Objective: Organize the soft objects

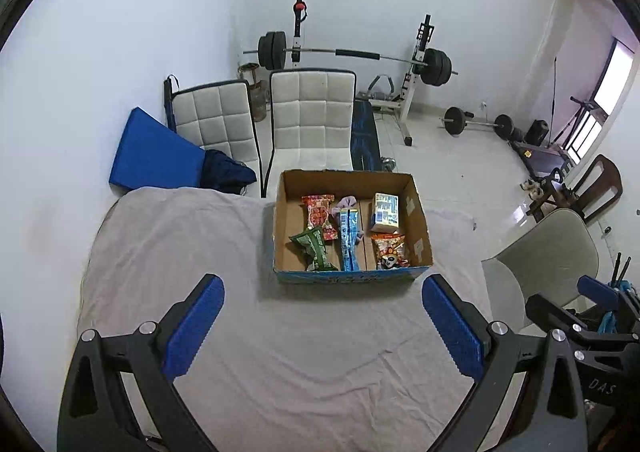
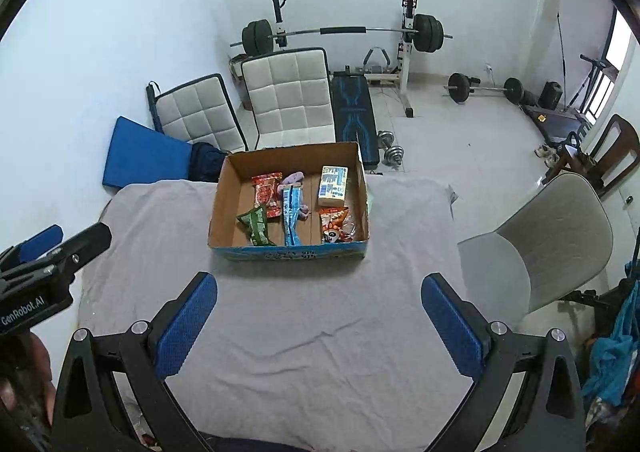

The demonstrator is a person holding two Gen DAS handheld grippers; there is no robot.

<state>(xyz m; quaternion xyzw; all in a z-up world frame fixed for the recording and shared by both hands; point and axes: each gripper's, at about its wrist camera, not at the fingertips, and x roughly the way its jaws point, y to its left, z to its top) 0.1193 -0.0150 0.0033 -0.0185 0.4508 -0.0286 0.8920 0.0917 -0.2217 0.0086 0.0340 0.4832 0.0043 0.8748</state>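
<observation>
An open cardboard box (image 1: 422,220) (image 2: 220,208) stands on the far part of a grey-sheeted table (image 1: 280,352) (image 2: 312,332). Inside lie a red snack pack (image 1: 318,212) (image 2: 266,192), a green pack (image 1: 314,248) (image 2: 256,226), a long blue pack (image 1: 349,238) (image 2: 291,218), a tissue pack (image 1: 385,212) (image 2: 333,186), an orange panda pack (image 1: 390,250) (image 2: 335,228) and a purple soft item (image 1: 345,203) (image 2: 294,177). My left gripper (image 1: 324,324) is open and empty, short of the box. My right gripper (image 2: 320,318) is open and empty too.
Two white quilted chairs (image 1: 312,116) (image 2: 290,96) and a blue mat (image 1: 152,152) (image 2: 140,158) stand behind the table. A beige chair (image 1: 548,264) (image 2: 540,248) is at the right. A barbell rack (image 1: 356,52) (image 2: 340,30) lines the far wall.
</observation>
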